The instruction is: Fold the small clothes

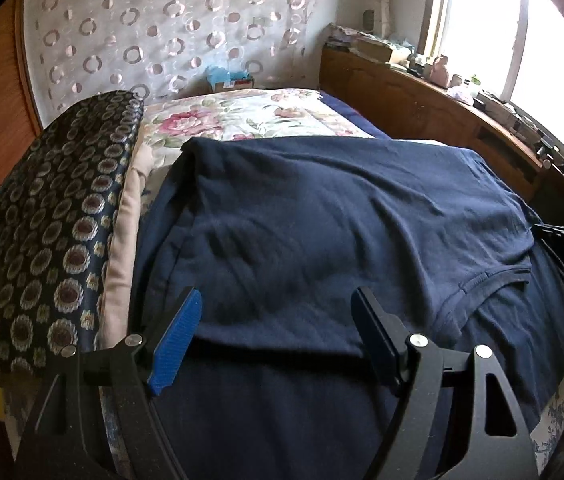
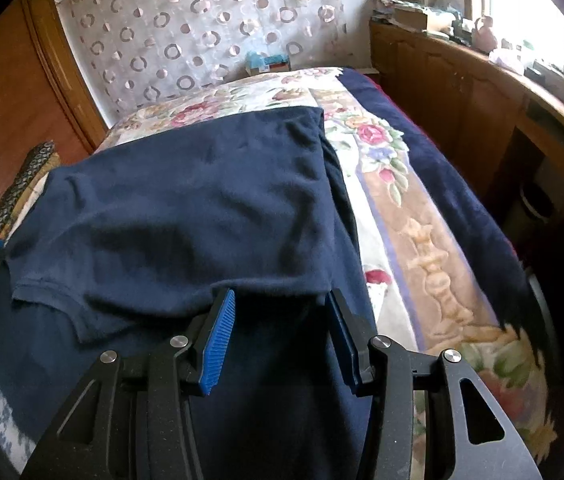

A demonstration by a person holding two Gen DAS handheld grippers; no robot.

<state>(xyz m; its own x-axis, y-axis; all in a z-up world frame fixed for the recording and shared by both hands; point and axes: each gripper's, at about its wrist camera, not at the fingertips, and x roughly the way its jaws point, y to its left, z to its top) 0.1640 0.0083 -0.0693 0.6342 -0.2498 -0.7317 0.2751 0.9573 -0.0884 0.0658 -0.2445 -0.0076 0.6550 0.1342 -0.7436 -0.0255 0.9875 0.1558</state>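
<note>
- Left wrist view: the navy shirt (image 1: 302, 216) lies on the bed (image 1: 241, 116), already doubled over, its near folded edge between the left gripper (image 1: 277, 332) fingers, which stand wide apart with nothing pinched.
- Right wrist view: the right gripper (image 2: 282, 336) hangs at the shirt's near right corner, fingers partly apart, gripping nothing.
- To fold well, I judge both should pinch all layers at the near edge, lift together and carry it level toward the far edge.
- Floral bedcover (image 2: 366, 136) shows beyond and right of the shirt; a patterned cushion (image 1: 53, 216) sits left of it, a wooden headboard (image 1: 434, 108) and window (image 1: 522, 36) to its right.
</note>
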